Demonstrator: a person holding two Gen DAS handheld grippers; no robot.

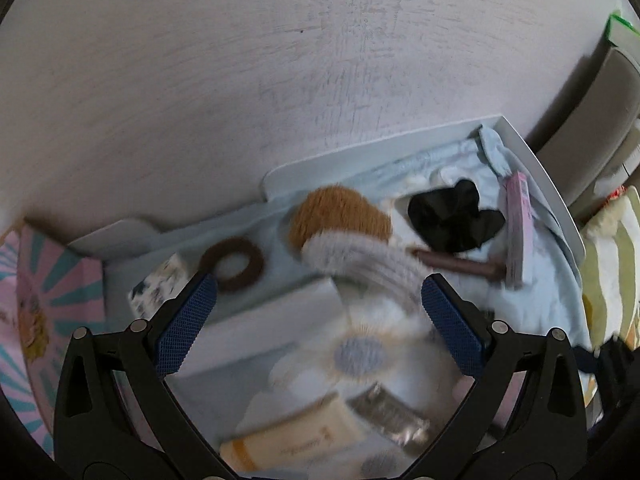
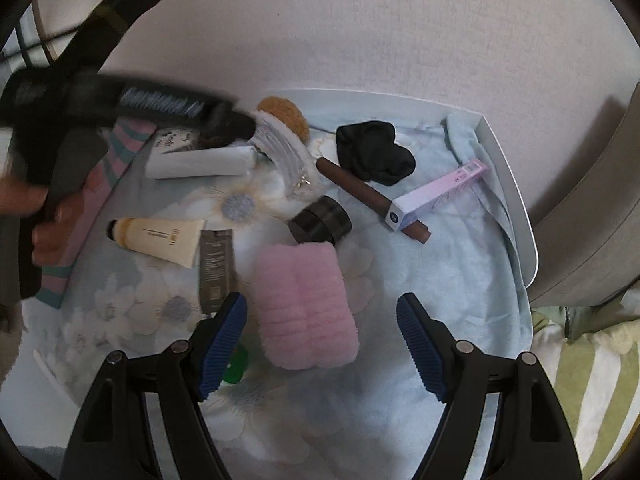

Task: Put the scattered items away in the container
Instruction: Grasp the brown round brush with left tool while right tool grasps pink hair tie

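**Both hand-held grippers open above a tray of scattered toiletries**

In the right wrist view, the right hand-held gripper (image 2: 322, 344) fills the bottom of the frame with its blue pads wide apart and nothing clamped. A fluffy pink cloth (image 2: 306, 306) lies between and just above the pads, touching neither. Around it on the pale blue flowered towel (image 2: 452, 264) lie a cream tube (image 2: 160, 236), a dark sachet (image 2: 216, 268), a dark round jar (image 2: 320, 222), a brown stick (image 2: 372, 200), a lilac box (image 2: 438, 194) resting across the stick's lower end, a black scrunchie (image 2: 374, 152) and a rolled white cloth (image 2: 200, 162). The towel lines a white tray (image 2: 516, 184) whose rim curves along the right of the frame.

The left hand-held gripper (image 2: 224, 118) shows blurred at the upper left of that view, a hand (image 2: 52, 232) behind it. In its own view the left hand-held gripper (image 1: 320, 320) is also open and empty, above a grey-and-tan brush (image 1: 352, 248). A brown hair ring (image 1: 232, 264) sits left of centre. A pink striped bag (image 1: 48, 304) stands at the far left.
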